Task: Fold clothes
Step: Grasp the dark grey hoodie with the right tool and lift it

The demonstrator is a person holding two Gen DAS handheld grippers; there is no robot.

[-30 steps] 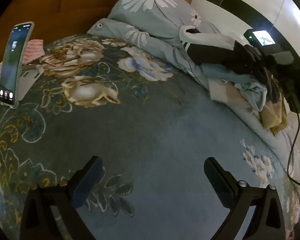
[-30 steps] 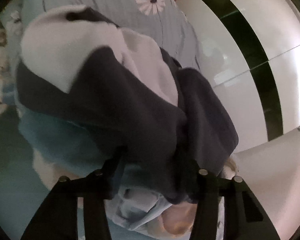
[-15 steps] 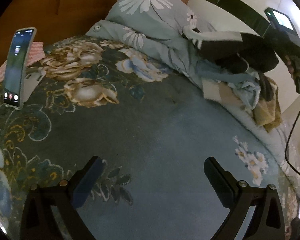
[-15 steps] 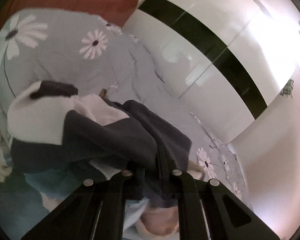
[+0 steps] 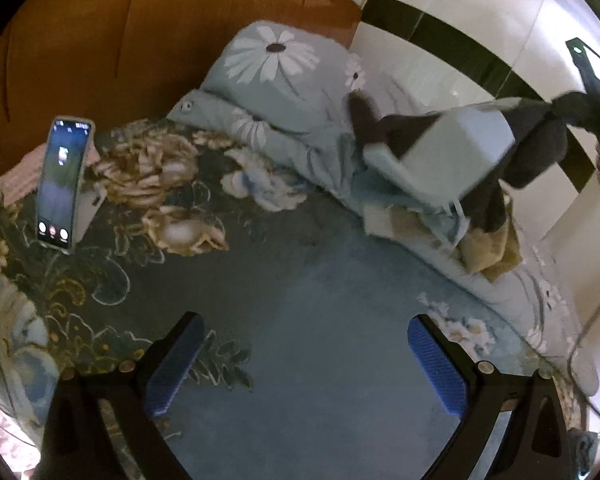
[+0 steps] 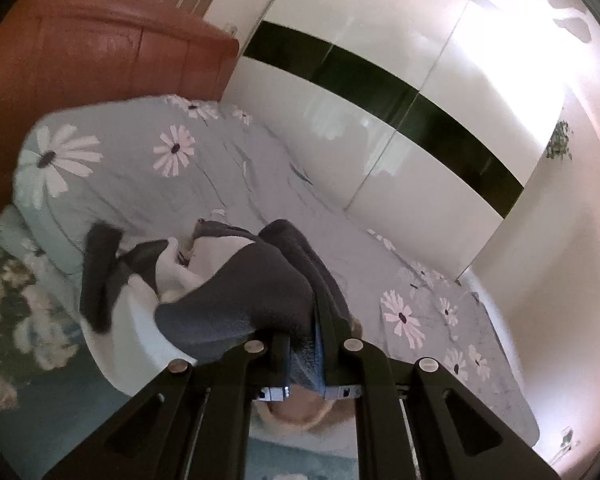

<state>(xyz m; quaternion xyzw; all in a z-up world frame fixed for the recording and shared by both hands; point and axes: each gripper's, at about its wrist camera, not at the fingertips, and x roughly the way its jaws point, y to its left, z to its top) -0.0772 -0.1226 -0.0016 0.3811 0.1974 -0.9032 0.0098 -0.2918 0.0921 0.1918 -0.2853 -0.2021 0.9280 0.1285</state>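
A dark grey and white garment (image 6: 236, 300) hangs from my right gripper (image 6: 306, 340), which is shut on a fold of it and holds it up over the bed. In the left wrist view the same garment (image 5: 460, 152) hangs in the air at the upper right, above a pile of clothes (image 5: 452, 224). My left gripper (image 5: 300, 364) is open and empty, low over the dark floral blanket (image 5: 300, 288).
A phone (image 5: 62, 184) stands on a holder at the left of the bed. Daisy-print pillows (image 5: 284, 76) lie against the wooden headboard (image 5: 120, 40). A white wardrobe with a black band (image 6: 400, 92) stands to the right. A cable (image 5: 588, 320) hangs at the far right.
My right gripper has closed on the grey and white garment and lifted it up off the pile. The left gripper has stayed open over the blanket.
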